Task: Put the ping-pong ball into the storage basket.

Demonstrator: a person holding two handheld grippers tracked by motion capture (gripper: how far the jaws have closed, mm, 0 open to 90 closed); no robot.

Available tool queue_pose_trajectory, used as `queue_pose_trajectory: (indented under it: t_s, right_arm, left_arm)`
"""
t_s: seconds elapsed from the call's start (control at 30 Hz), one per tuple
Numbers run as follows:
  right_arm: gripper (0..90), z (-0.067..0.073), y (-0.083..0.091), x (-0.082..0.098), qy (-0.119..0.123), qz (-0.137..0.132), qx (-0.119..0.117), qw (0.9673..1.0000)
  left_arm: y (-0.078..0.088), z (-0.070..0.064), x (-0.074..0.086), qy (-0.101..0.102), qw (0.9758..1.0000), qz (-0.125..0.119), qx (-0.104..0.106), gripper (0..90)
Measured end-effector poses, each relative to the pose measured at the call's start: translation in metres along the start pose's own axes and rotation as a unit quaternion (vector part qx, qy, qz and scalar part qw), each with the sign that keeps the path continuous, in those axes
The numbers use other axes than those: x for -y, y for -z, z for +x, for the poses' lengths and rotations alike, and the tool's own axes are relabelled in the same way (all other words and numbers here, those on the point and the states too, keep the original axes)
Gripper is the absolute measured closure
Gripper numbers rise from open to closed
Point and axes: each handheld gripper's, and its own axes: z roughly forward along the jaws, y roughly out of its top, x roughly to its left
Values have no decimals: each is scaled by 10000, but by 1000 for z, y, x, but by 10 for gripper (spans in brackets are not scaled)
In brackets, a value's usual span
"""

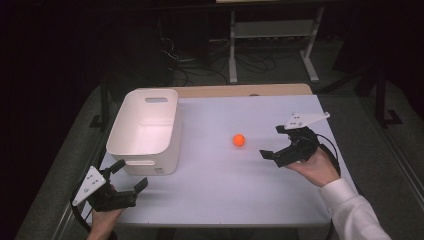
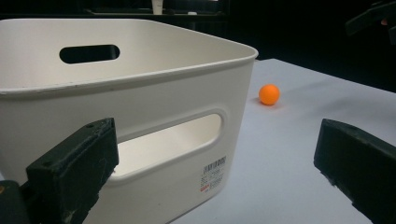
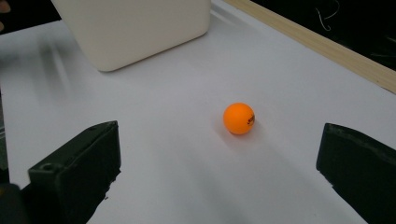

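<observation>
An orange ball (image 1: 239, 140) lies on the white table (image 1: 225, 190), to the right of a white plastic bin (image 1: 146, 131) with handle slots. My right gripper (image 1: 272, 140) is open just right of the ball, jaws pointing toward it; in the right gripper view the ball (image 3: 238, 118) sits a short way ahead between the jaws, untouched. My left gripper (image 1: 131, 173) is open at the table's front left, just in front of the bin. In the left gripper view the bin (image 2: 140, 112) looms close, with the ball (image 2: 269, 94) beyond it to the right.
The table's wooden far edge (image 1: 240, 90) runs behind the bin. Past it, on the dark floor, are cables and a white metal frame (image 1: 272, 45). The other gripper (image 2: 373, 18) shows at the left gripper view's top right.
</observation>
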Motion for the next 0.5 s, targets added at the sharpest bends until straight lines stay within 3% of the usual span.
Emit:
queue_pose_trajectory:
  t_s: [0.5]
  right_arm:
    - [0,-7,-7,-17,-42,218,-180,9996]
  left_arm:
    - [0,0,0,-8,10000,10,15,0]
